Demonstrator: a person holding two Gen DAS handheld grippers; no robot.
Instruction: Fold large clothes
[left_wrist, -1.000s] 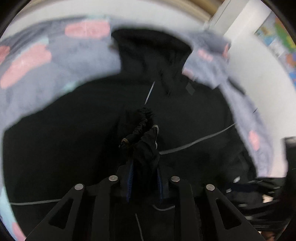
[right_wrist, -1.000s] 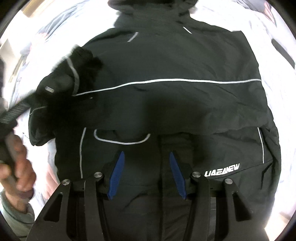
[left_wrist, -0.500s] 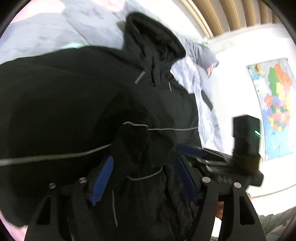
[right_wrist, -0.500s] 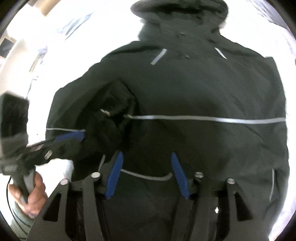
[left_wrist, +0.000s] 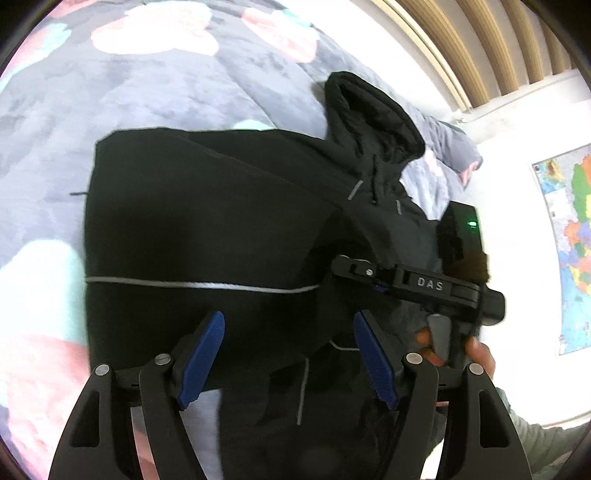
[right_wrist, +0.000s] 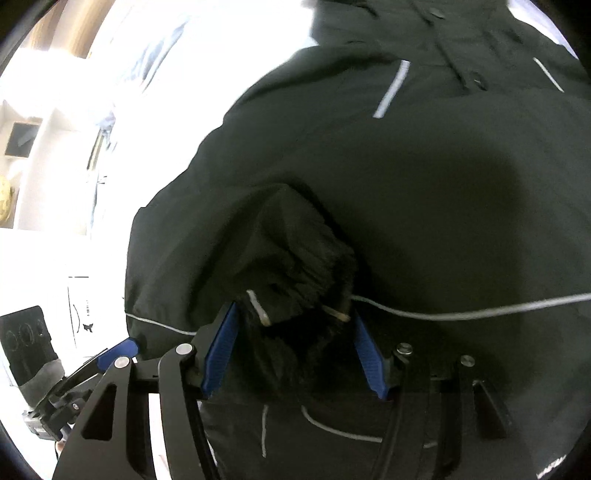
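- Black jacket (left_wrist: 207, 229) lies flat on the floral bed (left_wrist: 110, 92) — hood at 1 o'clock.
- Left gripper (left_wrist: 288, 354) fingers apart, empty.
- Right gripper (left_wrist: 406, 280) at 3 o'clock.

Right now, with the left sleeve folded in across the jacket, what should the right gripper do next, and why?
Probably close the right gripper on the sleeve cuff. The cuff sits bunched between its open blue pads, over the black jacket, while the left gripper is open and holds nothing. A grip would let it smooth the sleeve flat.

The black hooded jacket (left_wrist: 221, 229) lies flat on the bed, one sleeve cuff (right_wrist: 295, 273) folded across its front.
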